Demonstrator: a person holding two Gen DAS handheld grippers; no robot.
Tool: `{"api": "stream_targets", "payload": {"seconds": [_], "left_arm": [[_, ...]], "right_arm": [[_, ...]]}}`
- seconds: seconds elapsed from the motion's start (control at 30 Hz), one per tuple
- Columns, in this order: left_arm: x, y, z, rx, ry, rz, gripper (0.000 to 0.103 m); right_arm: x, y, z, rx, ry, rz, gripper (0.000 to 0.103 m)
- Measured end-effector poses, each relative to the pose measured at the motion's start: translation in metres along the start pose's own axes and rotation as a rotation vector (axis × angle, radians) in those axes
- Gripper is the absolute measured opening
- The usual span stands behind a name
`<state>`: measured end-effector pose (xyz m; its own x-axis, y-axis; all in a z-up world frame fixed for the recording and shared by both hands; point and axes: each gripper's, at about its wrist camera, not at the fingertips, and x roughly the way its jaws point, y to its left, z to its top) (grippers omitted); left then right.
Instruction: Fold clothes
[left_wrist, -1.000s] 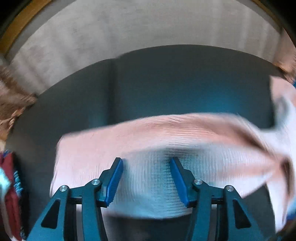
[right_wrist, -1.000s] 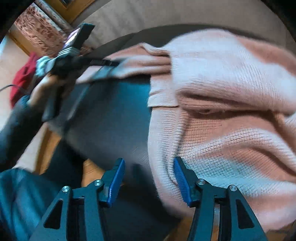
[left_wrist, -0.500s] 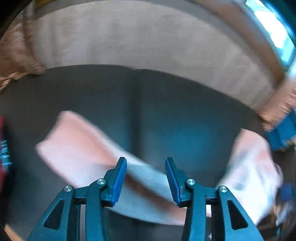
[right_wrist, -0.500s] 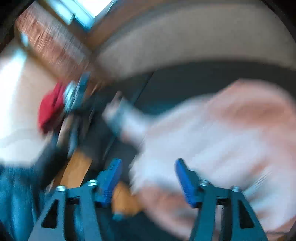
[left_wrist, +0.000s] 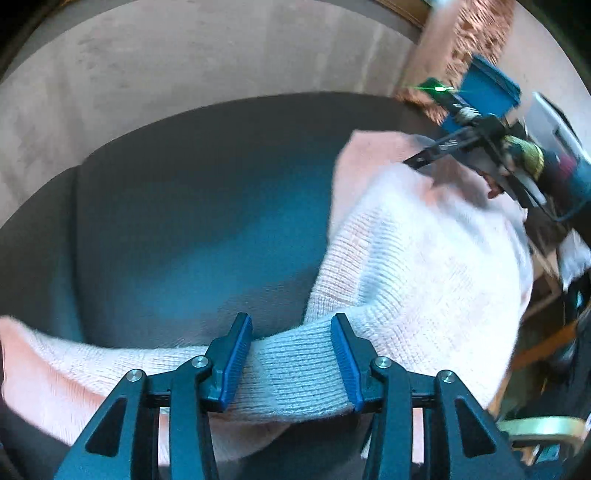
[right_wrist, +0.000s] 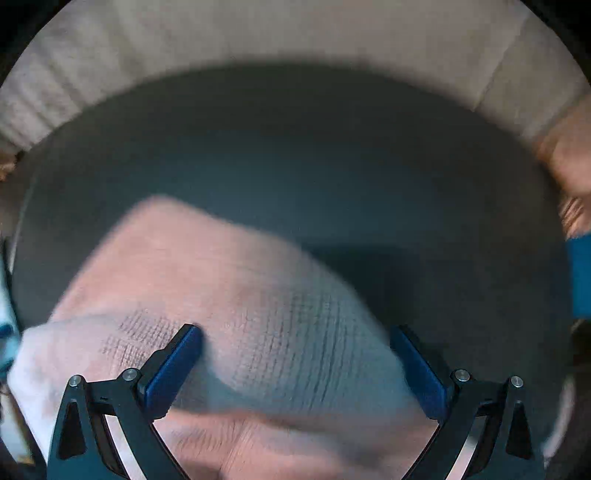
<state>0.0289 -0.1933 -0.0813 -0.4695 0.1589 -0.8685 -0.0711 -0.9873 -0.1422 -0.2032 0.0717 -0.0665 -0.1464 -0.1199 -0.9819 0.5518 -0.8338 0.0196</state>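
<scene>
Pink knit sweater (left_wrist: 413, 266) lies on the dark cushion (left_wrist: 192, 221), its long band running from the lower left of the left wrist view up to the upper right. The left gripper (left_wrist: 291, 354) is partly open, with the band between its fingers; whether it pinches, I cannot tell. The right gripper (right_wrist: 295, 362) is wide open over the sweater's bulk (right_wrist: 229, 295), holding nothing. Both are equally near.

Bare dark cushion (left_wrist: 192, 236) ahead and left; pink sweater (left_wrist: 424, 266) heaped right, across both jaws.
</scene>
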Motion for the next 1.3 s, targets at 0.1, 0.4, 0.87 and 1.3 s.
{"api": "stream_targets", "payload": {"seconds": [0.1, 0.4, 0.87, 1.3], "left_arm": [[0.015, -0.01, -0.013, 0.003, 0.007, 0.012, 0.072], [-0.009, -0.002, -0.032, -0.083, -0.08, 0.024, 0.017], [-0.149, 0.161, -0.017, -0.602, -0.366, 0.577, 0.017], [-0.091, 0.067, -0.093, -0.54, -0.144, -0.242, 0.04]], "right_arm": [[-0.007, 0.013, -0.016, 0.017, -0.118, -0.038, 0.103], [-0.068, 0.099, -0.039, -0.112, -0.283, -0.083, 0.029], [-0.197, 0.174, 0.036, -0.002, -0.814, 0.15, 0.077], [-0.083, 0.097, -0.103, 0.012, -0.553, 0.303, 0.083]]}}
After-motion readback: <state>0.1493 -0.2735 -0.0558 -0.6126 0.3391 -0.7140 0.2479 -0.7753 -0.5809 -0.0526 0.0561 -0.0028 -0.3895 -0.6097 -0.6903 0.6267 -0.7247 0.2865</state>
